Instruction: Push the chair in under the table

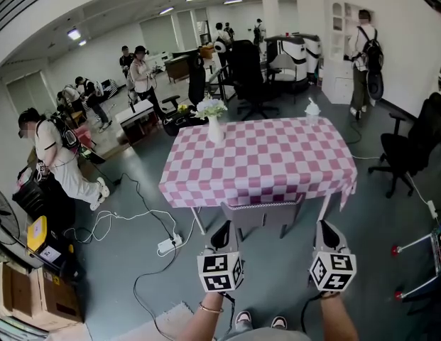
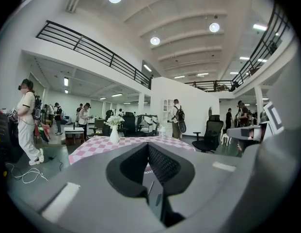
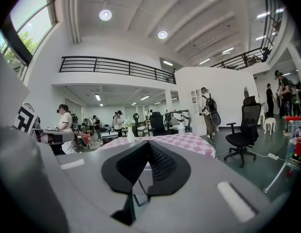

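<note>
Pink-and-white checked cloth covers the rectangular table point(image 1: 277, 165), which stands mid-frame on the grey-green floor point(image 1: 135, 212). It takes up the most room in the head view.

A black office chair on castors point(image 1: 412, 148) stands off the table's right end, well apart from it.

Task item: the grey chair with a solid back point(image 1: 263, 217) is at the table's near long edge. Its back is upright just below the cloth hem and the seat is hidden under the table.

The left hand-held gripper point(image 1: 224, 227) points at the chair back's left corner. Its jaws are fully together with nothing between them. It is just beside the corner, but contact can't be confirmed.

The right hand-held gripper point(image 1: 325, 227) has its jaws pressed together too, also empty. It sits right of the chair back, near the table's front right leg and clear of the chair.

Both gripper views look level across the tabletop past closed tips (left point(image 2: 148, 147), right point(image 3: 149, 147)).

A white power strip point(image 1: 167, 245) with cables lies on the floor to the left of the table.

A white vase with pale flowers point(image 1: 214, 126) stands upright near the far left corner of the table.
</note>
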